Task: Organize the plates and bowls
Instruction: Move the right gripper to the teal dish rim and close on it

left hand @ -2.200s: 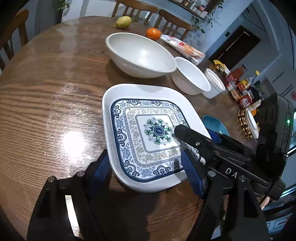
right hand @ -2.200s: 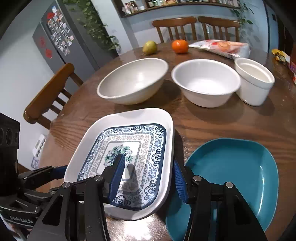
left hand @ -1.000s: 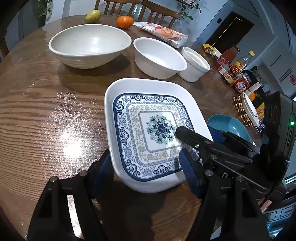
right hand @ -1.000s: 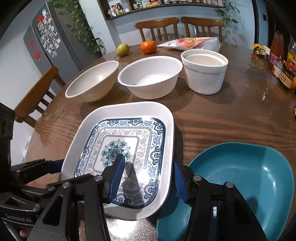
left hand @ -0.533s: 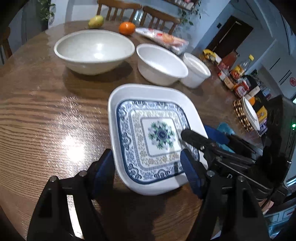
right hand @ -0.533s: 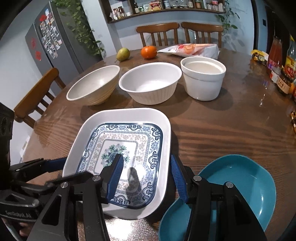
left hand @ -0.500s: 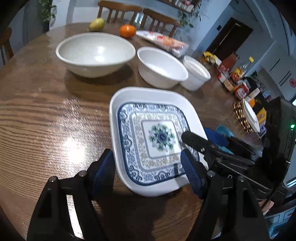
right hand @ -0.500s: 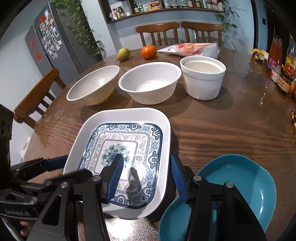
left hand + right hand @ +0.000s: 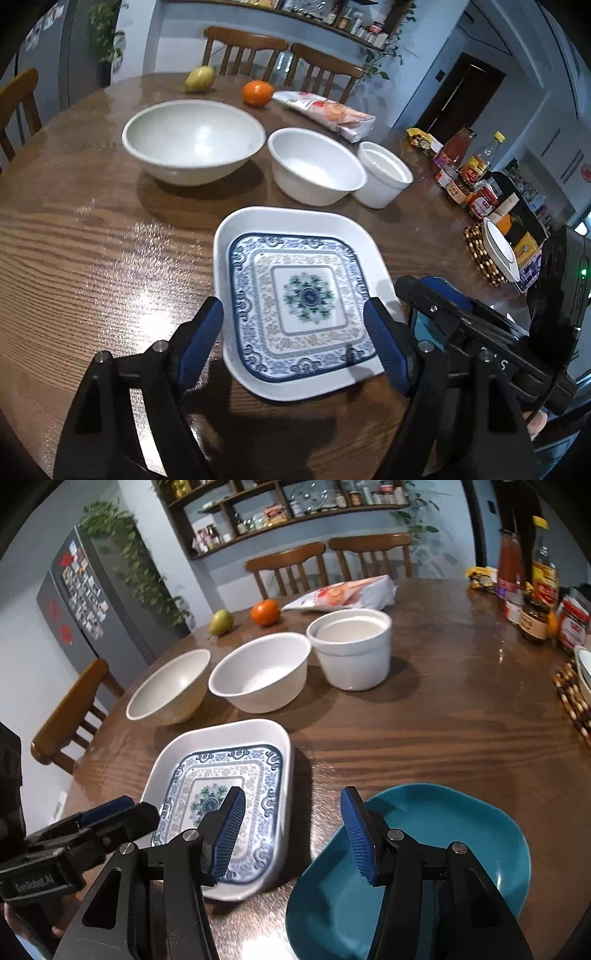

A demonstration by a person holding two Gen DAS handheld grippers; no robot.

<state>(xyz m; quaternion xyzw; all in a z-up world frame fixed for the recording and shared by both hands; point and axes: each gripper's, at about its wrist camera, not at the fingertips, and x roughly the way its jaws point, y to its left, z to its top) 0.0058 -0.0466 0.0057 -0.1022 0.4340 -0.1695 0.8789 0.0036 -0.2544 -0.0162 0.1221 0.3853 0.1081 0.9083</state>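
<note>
bowls (image 9: 260, 674) behind patterned plate (image 9: 295, 295) | teal plate (image 9: 436, 849) beside

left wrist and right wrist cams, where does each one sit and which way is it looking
Left wrist: on the left gripper, looking down along its blue fingers at the patterned plate; the right gripper's side enters at right.
Right wrist: on the right gripper, jaws opening, empty, between patterned plate and teal plate; the left gripper enters at left.
Shared: patterned plate, three white bowls, orange.
</note>
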